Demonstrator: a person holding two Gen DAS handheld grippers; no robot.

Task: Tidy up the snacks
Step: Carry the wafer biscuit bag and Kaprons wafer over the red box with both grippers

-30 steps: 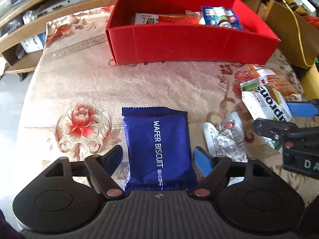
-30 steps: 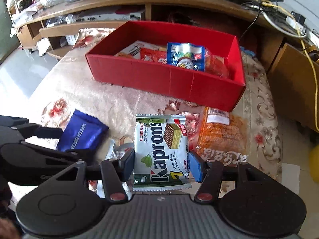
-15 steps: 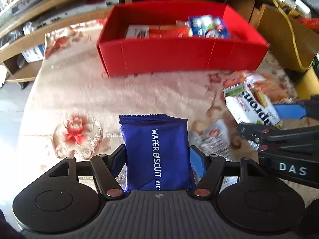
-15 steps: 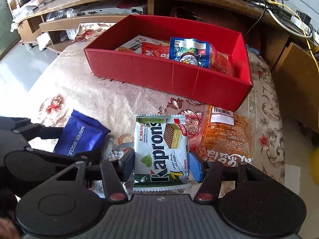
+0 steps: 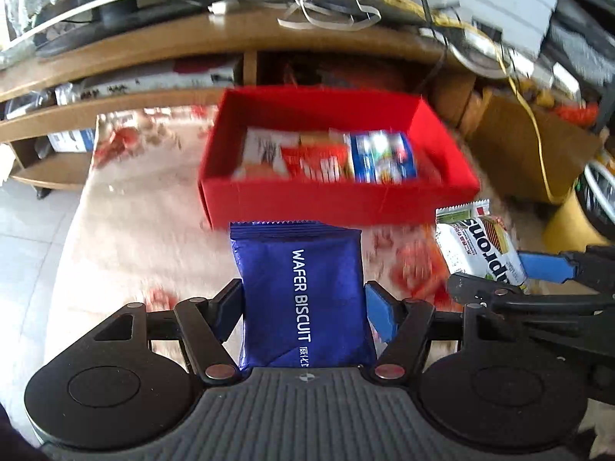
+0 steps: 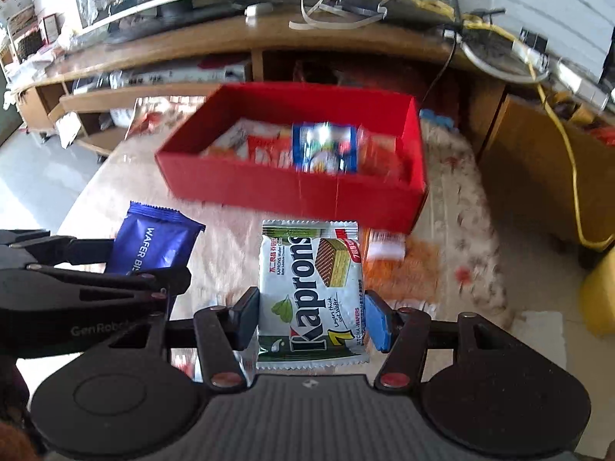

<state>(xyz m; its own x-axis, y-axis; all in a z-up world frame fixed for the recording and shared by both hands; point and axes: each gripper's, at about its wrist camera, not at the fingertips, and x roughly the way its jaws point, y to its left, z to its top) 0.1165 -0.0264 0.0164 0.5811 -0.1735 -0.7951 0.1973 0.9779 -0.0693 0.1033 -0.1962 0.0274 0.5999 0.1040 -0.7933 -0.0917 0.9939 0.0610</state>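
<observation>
My left gripper (image 5: pixel 303 307) is shut on a blue wafer biscuit packet (image 5: pixel 300 292), held up off the floral tablecloth (image 5: pixel 127 230). In the right wrist view that blue wafer biscuit packet (image 6: pixel 153 246) shows at the left, in the left gripper. My right gripper (image 6: pixel 311 319) is shut on a white and green Kaprons wafer packet (image 6: pixel 311 288), also lifted; the same Kaprons packet (image 5: pixel 480 246) appears at the right of the left wrist view. A red box (image 5: pixel 338 199) (image 6: pixel 292 192) with several snack packets inside sits beyond both grippers.
An orange snack bag (image 6: pixel 399 269) lies on the cloth right of the Kaprons packet, near the box. A low wooden shelf unit (image 6: pixel 230 50) with cables stands behind the table. A brown cabinet (image 6: pixel 538 161) and something yellow (image 6: pixel 599 292) are at the right.
The left gripper closed on the blue packet and lifted it. The right gripper rose with the Kaprons packet. Both views now tilt up, showing the box interior and the shelf behind.
</observation>
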